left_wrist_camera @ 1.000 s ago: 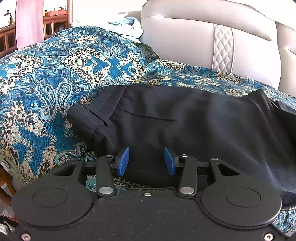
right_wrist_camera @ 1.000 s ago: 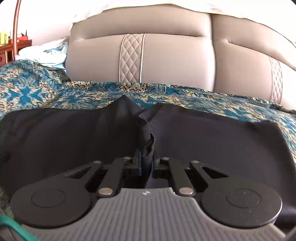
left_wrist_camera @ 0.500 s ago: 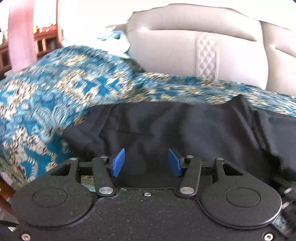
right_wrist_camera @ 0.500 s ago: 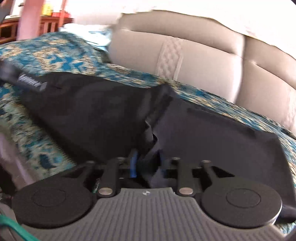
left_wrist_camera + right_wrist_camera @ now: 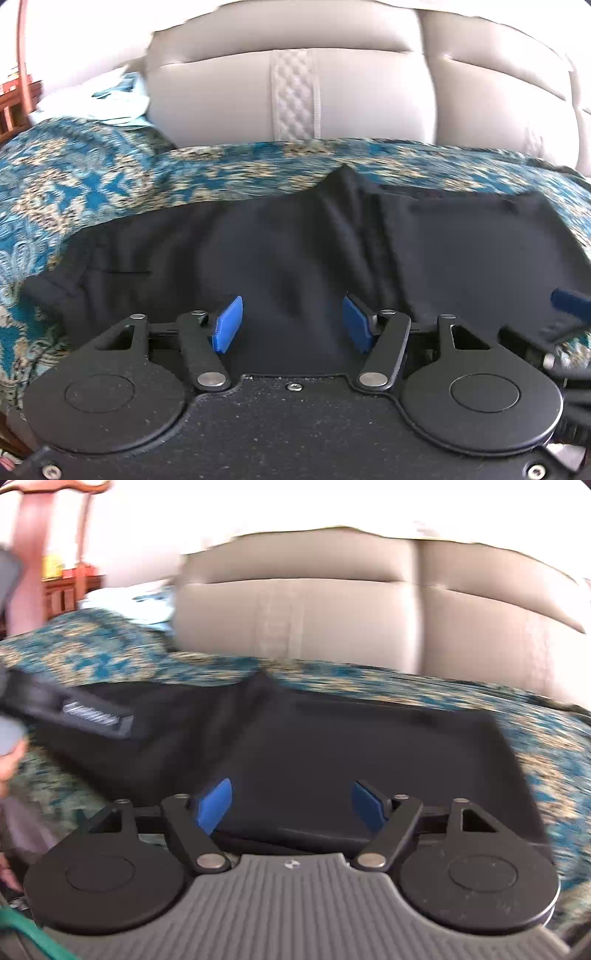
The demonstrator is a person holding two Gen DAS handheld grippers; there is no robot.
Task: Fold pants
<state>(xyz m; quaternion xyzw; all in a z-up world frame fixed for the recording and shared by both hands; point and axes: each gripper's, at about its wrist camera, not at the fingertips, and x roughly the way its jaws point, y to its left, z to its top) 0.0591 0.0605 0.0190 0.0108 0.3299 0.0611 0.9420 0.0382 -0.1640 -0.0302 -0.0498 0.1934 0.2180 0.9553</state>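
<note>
Black pants [image 5: 295,251] lie flat across a blue patterned cover [image 5: 92,184], with a fold ridge running down their middle. My left gripper [image 5: 291,325] hovers over the near edge of the pants, its jaws opening and its blue pads [image 5: 229,325] clear of the cloth. In the right wrist view the pants [image 5: 369,753] spread under my right gripper [image 5: 291,806], whose jaws are also opening, nothing pinched between them. A label patch [image 5: 92,716] shows on the waistband at the left. A blue pad of the right gripper [image 5: 569,301] shows at the far right of the left wrist view.
A beige cushioned sofa back [image 5: 332,92] rises behind the cover. Light blue and white cloth [image 5: 118,99] is bunched at the back left. Wooden furniture [image 5: 66,587] stands at the far left. A person's hand [image 5: 9,768] is at the left edge of the right wrist view.
My right gripper let go of the bunched pants fabric and opened wide while sliding sideways. The left gripper widened and moved to the right along the pants.
</note>
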